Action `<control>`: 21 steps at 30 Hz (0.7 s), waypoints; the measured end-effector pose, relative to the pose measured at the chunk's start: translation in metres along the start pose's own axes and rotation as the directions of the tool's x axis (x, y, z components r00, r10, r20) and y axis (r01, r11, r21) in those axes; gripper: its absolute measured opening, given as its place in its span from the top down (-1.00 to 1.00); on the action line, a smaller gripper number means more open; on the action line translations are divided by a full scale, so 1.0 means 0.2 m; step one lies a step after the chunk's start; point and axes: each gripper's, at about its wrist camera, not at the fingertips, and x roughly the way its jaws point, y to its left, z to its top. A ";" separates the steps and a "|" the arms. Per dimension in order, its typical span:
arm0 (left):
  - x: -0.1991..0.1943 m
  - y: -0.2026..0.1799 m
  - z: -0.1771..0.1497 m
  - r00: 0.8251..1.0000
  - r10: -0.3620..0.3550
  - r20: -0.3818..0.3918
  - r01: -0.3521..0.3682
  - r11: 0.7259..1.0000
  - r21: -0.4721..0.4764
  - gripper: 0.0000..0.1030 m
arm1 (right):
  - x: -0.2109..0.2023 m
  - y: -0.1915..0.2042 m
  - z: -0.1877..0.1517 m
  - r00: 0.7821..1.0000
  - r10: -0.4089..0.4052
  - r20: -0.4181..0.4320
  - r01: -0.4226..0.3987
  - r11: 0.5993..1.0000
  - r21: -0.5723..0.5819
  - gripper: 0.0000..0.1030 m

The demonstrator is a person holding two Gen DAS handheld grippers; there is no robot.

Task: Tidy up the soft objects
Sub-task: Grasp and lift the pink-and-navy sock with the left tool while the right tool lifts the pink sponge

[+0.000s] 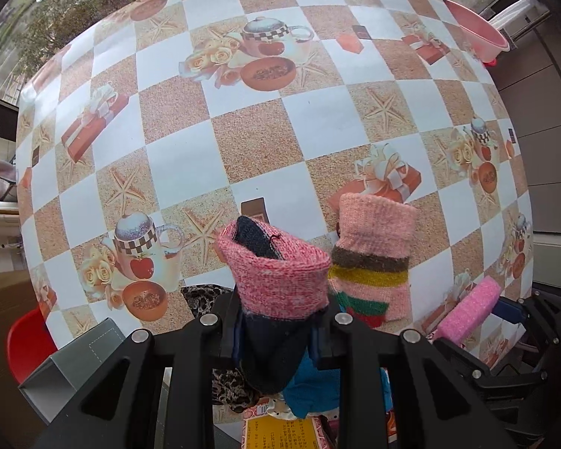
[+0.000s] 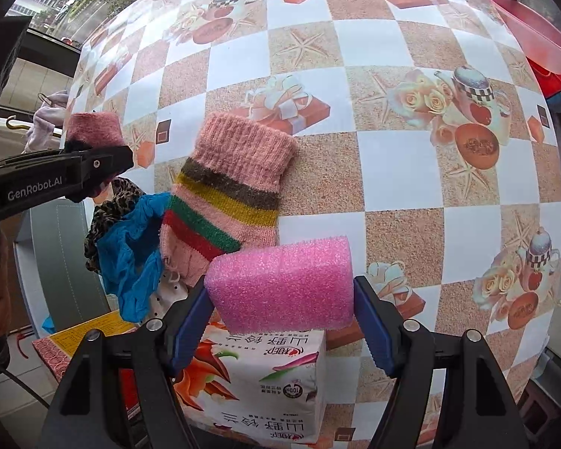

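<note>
My left gripper [image 1: 278, 331] is shut on a pink-and-navy knit sock [image 1: 276, 277] and holds it above the table's near edge; it also shows in the right wrist view [image 2: 93, 131]. A pink striped sock [image 1: 374, 258] lies flat on the checkered tablecloth just right of it, seen too in the right wrist view [image 2: 232, 191]. My right gripper [image 2: 284, 321] is shut on a pink foam sponge [image 2: 284, 284], above a tissue pack [image 2: 265, 385]. The sponge shows in the left wrist view [image 1: 471, 308].
A blue cloth [image 2: 134, 254] and a leopard-print cloth [image 2: 110, 209] hang over a grey box [image 2: 60, 262] at the near left edge. A yellow-labelled box [image 1: 280, 432] sits below. A pink basin [image 2: 531, 30] stands off the table's far right.
</note>
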 end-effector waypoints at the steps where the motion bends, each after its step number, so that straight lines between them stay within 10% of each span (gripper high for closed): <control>1: -0.03 0.00 -0.01 1.000 -0.002 0.008 0.002 1.000 0.004 0.46 | -0.01 0.01 -0.01 1.000 0.001 0.005 -0.001 1.000 0.003 -0.45; 21: -0.30 -0.04 -0.49 0.990 -0.046 0.133 0.038 0.997 0.067 0.46 | -0.20 0.12 -0.28 0.996 -0.016 0.082 0.013 0.999 0.039 -0.45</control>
